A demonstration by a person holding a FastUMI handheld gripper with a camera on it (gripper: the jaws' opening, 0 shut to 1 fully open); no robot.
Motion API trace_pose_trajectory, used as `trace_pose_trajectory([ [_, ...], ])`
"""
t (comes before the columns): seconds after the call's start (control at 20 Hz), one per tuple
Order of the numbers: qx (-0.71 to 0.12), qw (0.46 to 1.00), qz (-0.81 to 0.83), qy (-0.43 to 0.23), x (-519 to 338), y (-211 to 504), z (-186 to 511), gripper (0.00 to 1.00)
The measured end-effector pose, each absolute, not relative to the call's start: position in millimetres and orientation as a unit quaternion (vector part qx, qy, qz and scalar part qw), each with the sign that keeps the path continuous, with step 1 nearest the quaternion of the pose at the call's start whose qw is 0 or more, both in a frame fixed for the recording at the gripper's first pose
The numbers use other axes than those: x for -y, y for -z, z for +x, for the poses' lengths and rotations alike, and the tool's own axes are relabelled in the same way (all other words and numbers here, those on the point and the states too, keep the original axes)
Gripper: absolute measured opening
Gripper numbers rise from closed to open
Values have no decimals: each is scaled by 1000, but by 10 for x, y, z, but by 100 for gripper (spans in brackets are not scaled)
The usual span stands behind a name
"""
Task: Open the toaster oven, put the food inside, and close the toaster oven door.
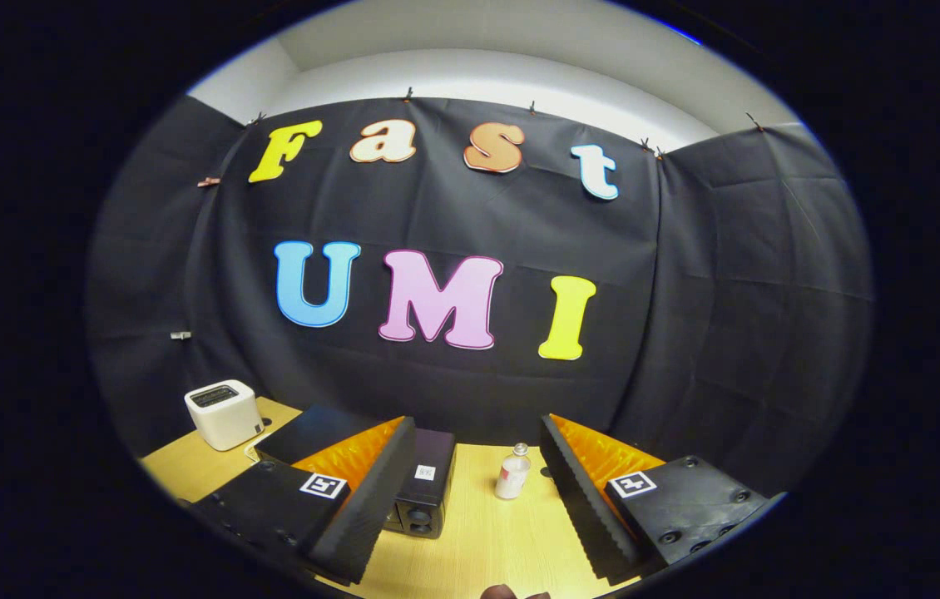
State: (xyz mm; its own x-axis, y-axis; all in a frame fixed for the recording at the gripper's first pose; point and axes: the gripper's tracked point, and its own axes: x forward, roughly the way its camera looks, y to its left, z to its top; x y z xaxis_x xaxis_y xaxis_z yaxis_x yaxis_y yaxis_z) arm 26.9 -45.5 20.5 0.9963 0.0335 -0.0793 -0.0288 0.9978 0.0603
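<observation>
The black toaster oven stands on the wooden table, partly hidden behind my left finger; its knobbed side panel faces me, and I cannot see whether its door is open. My gripper is held above the table, open wide, with nothing between its two black, orange-backed fingers. A small bottle with a pale cap and a red-and-white label stands upright just ahead, in the gap nearer the right finger. A small dark brown thing peeks in low down between the fingers; I cannot tell what it is.
A white boxy appliance sits on the table's far left corner, with a cable trailing beside it. The black cloth wall closes the table off right behind the oven and bottle. Bare tabletop lies between the fingers.
</observation>
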Motion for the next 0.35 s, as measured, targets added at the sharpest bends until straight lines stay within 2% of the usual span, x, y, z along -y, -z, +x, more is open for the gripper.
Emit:
trace_pose_trajectory([
  [0.35,-48,998,43,-2,847,-94,287,98],
])
